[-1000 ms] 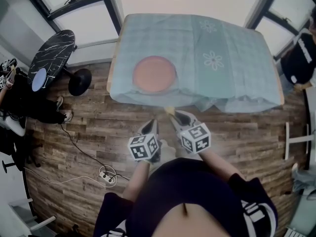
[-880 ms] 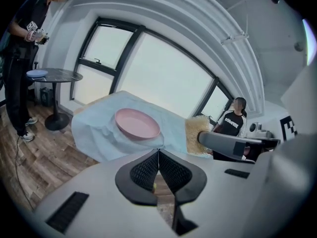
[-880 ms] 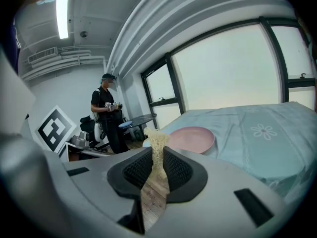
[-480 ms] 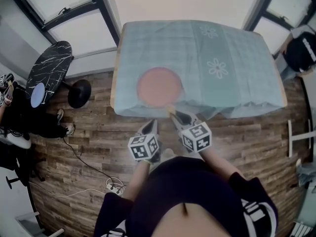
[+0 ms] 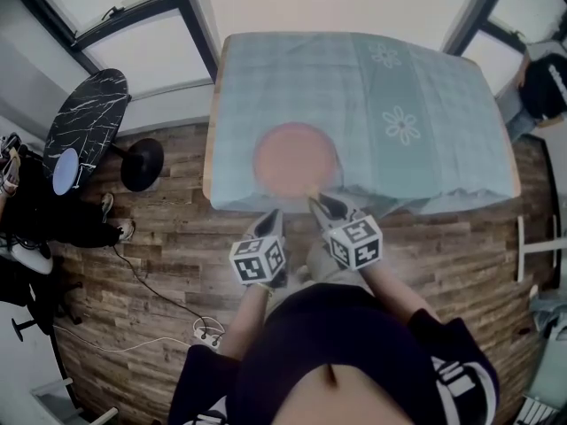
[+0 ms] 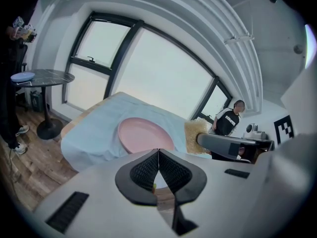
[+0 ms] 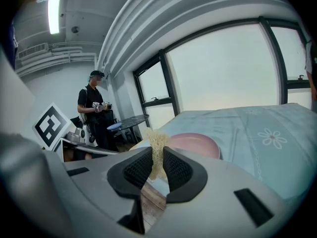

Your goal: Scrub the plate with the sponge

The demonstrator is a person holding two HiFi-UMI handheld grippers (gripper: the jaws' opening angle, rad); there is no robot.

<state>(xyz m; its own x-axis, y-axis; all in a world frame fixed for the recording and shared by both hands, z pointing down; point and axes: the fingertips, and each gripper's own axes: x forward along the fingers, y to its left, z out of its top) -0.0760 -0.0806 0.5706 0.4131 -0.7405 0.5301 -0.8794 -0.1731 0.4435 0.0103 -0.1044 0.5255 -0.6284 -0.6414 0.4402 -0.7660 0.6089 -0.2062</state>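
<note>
**Approach Stage: Sponge Gripped, Plate Not Yet Touched**

Right gripper (image 7: 157,157) clamped on the sponge (image 7: 157,141), with a tuft standing up between the jaws. Left gripper (image 6: 158,157) pressed fully together, holding nothing. Both held short of the plate (image 5: 295,159), on its near side and apart from it. Plate flat on the table (image 5: 443,87), close to the near edge.

Judged step: approach before scrubbing. Next: bring the sponge forward and down onto the plate face, then steady the plate rim with the left gripper if sliding seems likely.

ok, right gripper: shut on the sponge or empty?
Shut on the sponge. In the right gripper view, the right gripper has its jaws pinching the yellow sponge, which sticks out past them.
</note>
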